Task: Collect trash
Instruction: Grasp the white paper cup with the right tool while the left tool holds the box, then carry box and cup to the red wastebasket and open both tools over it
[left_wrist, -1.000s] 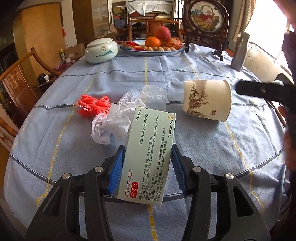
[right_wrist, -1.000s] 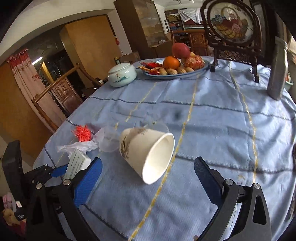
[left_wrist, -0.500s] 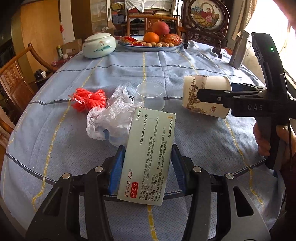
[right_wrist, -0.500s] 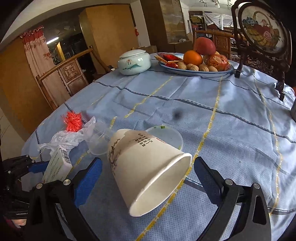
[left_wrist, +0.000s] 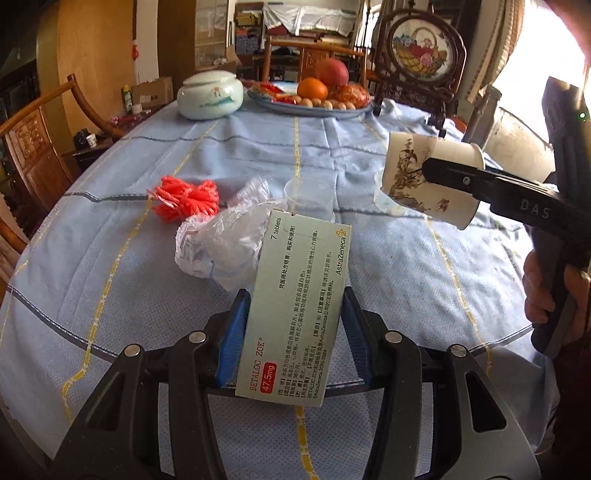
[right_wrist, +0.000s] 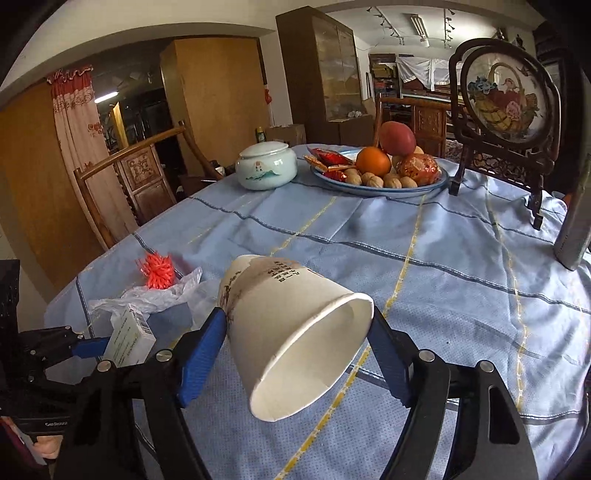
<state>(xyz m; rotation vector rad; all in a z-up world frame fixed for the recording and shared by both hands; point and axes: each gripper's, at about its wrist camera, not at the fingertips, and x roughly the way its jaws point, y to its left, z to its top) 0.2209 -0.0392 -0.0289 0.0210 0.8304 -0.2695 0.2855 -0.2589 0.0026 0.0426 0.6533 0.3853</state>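
Trash is split between the two tools and the blue tablecloth (left_wrist: 369, 155) right now. Left gripper (left_wrist: 293, 325) is clamped on a pale green medicine box (left_wrist: 295, 306), pads tight on both long sides. Right gripper (right_wrist: 297, 339) has a printed paper cup (right_wrist: 295, 325) lying on its side between the blue pads, mouth toward the camera; the jaws are closing and both pads already look to be touching the cup wall. From the left view the cup looks lifted off the cloth. Just beyond the box sits a crumpled clear plastic bag (left_wrist: 218, 243), with a red string bundle (left_wrist: 184, 197) just past that and a small clear plastic cup (left_wrist: 308, 192) beside the bag.
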